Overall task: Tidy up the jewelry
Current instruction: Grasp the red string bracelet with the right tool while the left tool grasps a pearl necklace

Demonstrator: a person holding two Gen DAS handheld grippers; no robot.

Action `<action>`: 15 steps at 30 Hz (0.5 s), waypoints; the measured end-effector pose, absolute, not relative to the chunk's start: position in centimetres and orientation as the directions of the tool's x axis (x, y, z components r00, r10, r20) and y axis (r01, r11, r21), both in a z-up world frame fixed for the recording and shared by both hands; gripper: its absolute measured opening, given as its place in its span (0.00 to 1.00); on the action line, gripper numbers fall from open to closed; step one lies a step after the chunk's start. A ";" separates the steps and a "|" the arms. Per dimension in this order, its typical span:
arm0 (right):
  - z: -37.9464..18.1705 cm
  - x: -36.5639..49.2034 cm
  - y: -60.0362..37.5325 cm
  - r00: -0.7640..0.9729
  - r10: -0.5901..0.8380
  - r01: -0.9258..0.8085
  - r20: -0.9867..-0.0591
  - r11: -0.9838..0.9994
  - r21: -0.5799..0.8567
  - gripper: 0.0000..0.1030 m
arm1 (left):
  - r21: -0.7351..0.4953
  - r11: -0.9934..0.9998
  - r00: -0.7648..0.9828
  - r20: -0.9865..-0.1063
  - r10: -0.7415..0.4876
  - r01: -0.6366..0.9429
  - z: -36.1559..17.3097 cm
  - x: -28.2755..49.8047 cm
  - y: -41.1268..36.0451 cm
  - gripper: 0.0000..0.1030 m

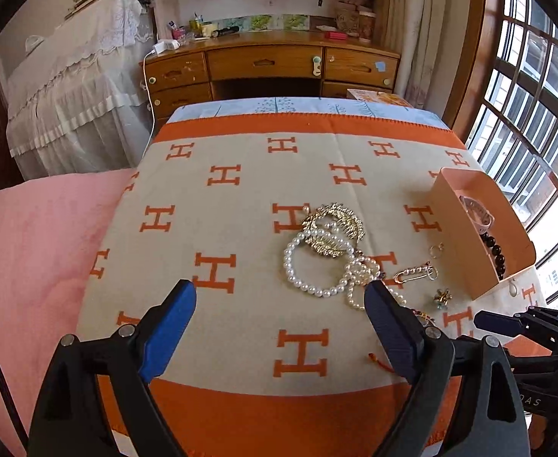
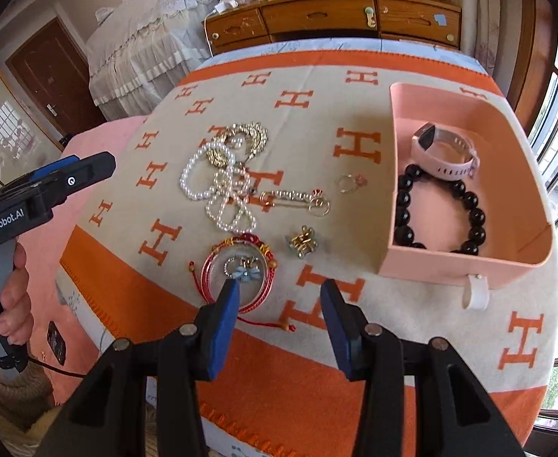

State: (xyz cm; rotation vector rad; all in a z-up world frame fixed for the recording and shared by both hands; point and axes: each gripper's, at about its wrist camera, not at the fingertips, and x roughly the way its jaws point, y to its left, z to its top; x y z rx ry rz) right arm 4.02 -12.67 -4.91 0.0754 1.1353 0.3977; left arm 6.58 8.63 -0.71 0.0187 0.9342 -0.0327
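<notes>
Loose jewelry lies on the H-patterned blanket [image 2: 317,122]: pearl strands [image 2: 218,190] [image 1: 317,266], a gold piece [image 2: 240,137] [image 1: 334,228], a pin brooch [image 2: 298,200] [image 1: 416,272], a ring [image 2: 349,182], a small charm [image 2: 303,243] and a red bangle [image 2: 237,278] with a blue flower piece inside. A pink box [image 2: 404,262] [image 1: 450,228] holds a pink watch [image 2: 446,152] and a black bead bracelet [image 2: 438,209]. My right gripper [image 2: 279,297] is open, low over the blanket by the bangle. My left gripper [image 1: 279,297] is open, hovering left of the pearls.
The blanket covers a small table; a pink cushion [image 1: 31,259] lies to its left. A wooden desk with drawers [image 1: 271,64] stands behind, a lace-covered piece [image 1: 73,87] to the left and windows [image 1: 538,114] to the right.
</notes>
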 end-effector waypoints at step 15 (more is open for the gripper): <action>-7.1 5.3 -8.5 0.319 0.191 -0.337 -0.928 0.938 0.077 0.17 | -0.020 0.999 0.523 -0.852 -0.031 0.026 -4.3 9.4 11.2 0.86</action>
